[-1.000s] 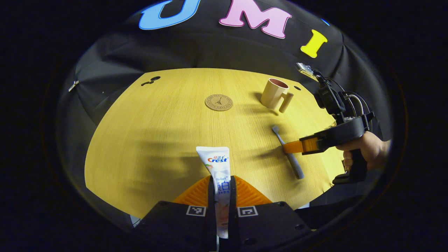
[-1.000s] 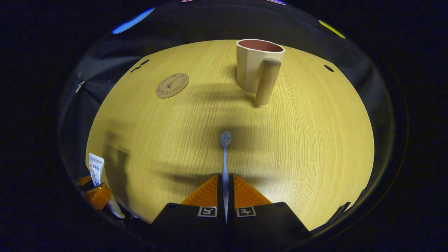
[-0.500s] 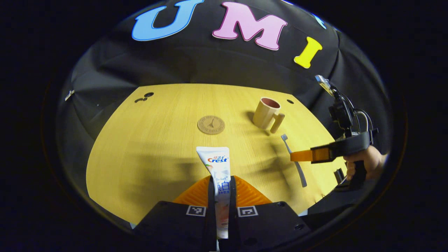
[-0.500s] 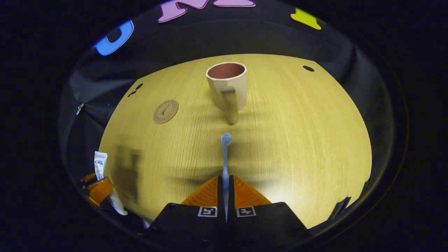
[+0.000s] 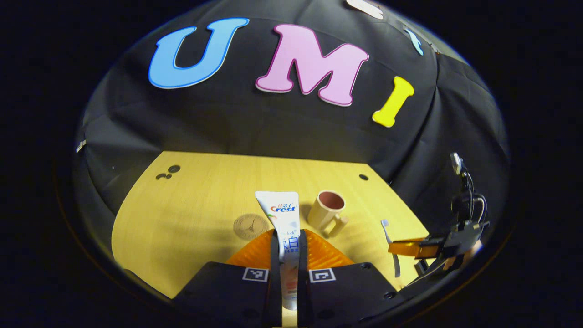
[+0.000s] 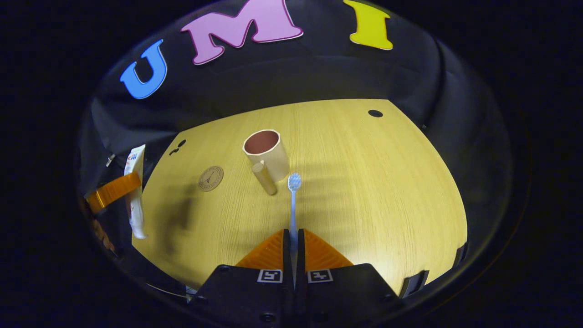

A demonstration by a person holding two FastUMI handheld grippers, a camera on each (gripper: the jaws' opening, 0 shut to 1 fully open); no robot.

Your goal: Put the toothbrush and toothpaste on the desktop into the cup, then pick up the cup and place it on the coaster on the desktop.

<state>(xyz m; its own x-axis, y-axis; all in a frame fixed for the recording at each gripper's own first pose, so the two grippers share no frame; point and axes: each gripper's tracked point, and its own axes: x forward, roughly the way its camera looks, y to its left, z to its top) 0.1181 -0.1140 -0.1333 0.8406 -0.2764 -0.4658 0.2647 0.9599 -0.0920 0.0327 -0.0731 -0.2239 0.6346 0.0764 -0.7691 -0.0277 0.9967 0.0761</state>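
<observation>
A: Where's everything?
B: Cup stands mid-desk, coaster just left. My left gripper clamps the toothpaste, my right gripper the toothbrush.
A: Risk?
B: Both entering together could jam or tip the cup.

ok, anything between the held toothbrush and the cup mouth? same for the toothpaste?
Nothing visible. The right gripper is shut on the toothbrush, held above bare desktop just right of the cup, whose mouth is open and empty. The left gripper is shut on the toothpaste, with open air toward the cup.
</observation>
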